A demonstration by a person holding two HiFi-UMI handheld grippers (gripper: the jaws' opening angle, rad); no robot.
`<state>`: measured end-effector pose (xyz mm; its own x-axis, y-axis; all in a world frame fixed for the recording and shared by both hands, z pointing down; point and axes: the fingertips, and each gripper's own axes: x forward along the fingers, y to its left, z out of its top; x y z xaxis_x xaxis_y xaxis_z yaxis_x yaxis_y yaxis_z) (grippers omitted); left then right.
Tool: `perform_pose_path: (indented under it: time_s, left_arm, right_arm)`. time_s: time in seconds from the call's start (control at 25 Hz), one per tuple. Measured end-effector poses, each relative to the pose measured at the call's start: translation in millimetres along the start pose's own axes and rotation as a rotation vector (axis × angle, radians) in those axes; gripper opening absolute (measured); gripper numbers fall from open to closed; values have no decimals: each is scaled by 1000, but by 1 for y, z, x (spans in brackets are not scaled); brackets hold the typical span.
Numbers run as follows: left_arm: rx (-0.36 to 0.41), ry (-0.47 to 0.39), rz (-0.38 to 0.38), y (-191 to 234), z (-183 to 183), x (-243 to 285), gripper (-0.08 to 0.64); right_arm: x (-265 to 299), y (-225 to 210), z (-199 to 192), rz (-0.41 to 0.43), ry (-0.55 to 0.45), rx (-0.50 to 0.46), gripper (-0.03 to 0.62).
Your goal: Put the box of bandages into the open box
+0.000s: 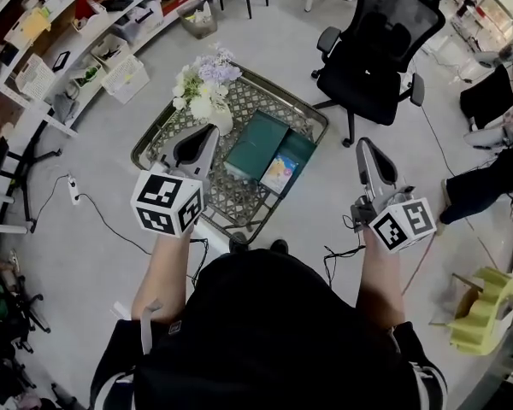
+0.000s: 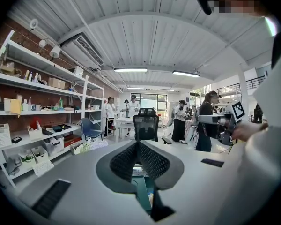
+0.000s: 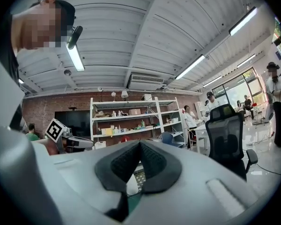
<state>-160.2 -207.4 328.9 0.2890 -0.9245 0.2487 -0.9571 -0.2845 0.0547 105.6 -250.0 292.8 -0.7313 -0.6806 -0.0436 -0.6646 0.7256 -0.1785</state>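
A dark green open box [image 1: 258,143] lies on the low wire-mesh table [image 1: 239,199], its lid folded out to the left. The colourful box of bandages [image 1: 280,173] rests in the box's right half. My left gripper [image 1: 207,131] hovers over the table's left side beside the vase, its jaws shut and empty; in the left gripper view its pads [image 2: 138,144] meet, with the green box [image 2: 143,191] showing below them. My right gripper [image 1: 362,143] is held off the table's right edge, also shut with nothing in it [image 3: 140,144].
A white vase of flowers [image 1: 207,88] stands on the table's far left. A black office chair [image 1: 376,32] is behind the table. Shelving [image 1: 60,41] runs along the left, and a power strip [image 1: 73,190] and cables lie on the floor. Several people stand in the room.
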Motion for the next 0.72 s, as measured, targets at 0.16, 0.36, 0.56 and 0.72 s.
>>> perform_pose_path:
  time_s: [0.16,0.36,0.56,0.72]
  left_arm:
    - [-7,-1,-1,2,-2,0,23]
    - [-20,2,4,7,-5,-1,23]
    - [-13,7,0,12,-8,-2,23]
    - [-20,7,3,21,-8,-4,23]
  right_arm:
    - [5,6,-1,13,7,-12,8]
    - [10,12,-2,26,17,-17,8]
    - [12,18,-7,27,32,-17,8]
    - [18,24,-11,28,42,-15,8]
